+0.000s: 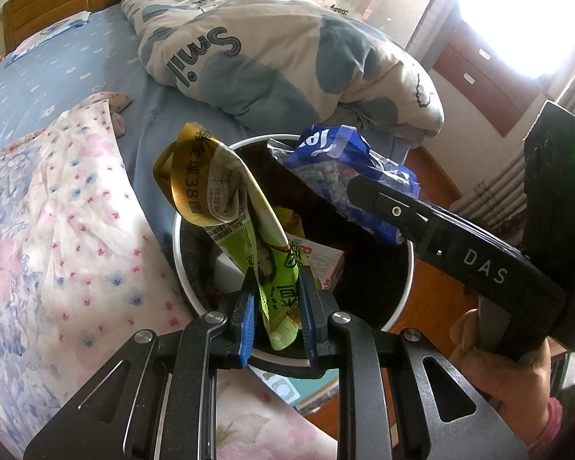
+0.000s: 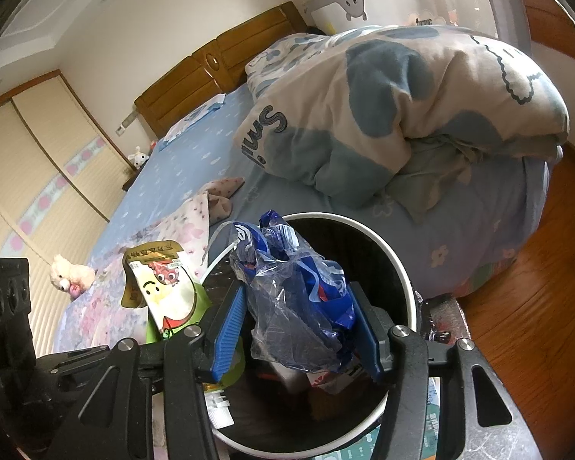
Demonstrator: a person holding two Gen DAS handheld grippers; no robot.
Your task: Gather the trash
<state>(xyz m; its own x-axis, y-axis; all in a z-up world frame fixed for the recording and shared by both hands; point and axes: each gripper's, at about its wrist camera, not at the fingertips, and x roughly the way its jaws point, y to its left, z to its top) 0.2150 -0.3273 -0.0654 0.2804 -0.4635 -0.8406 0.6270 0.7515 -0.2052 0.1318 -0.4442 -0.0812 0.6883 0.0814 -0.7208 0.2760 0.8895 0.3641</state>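
A round bin with a white rim [image 1: 180,264] and black liner stands beside the bed, with trash inside. My left gripper [image 1: 276,303] is shut on a green and gold snack wrapper [image 1: 226,199] and holds it over the bin's near edge. My right gripper [image 2: 299,329] is shut on a crumpled blue and clear plastic bag [image 2: 295,287] above the bin opening [image 2: 406,268]. The right gripper also shows in the left wrist view [image 1: 368,188], with the bag [image 1: 333,153]. The green wrapper shows in the right wrist view [image 2: 165,291].
A bed with a blue sheet [image 1: 57,73] lies behind the bin. A folded blue and cream duvet [image 1: 287,50] sits on it. A floral blanket [image 1: 57,230] lies to the left. Wooden floor [image 2: 536,306] is to the right. A wardrobe [image 2: 27,176] stands far left.
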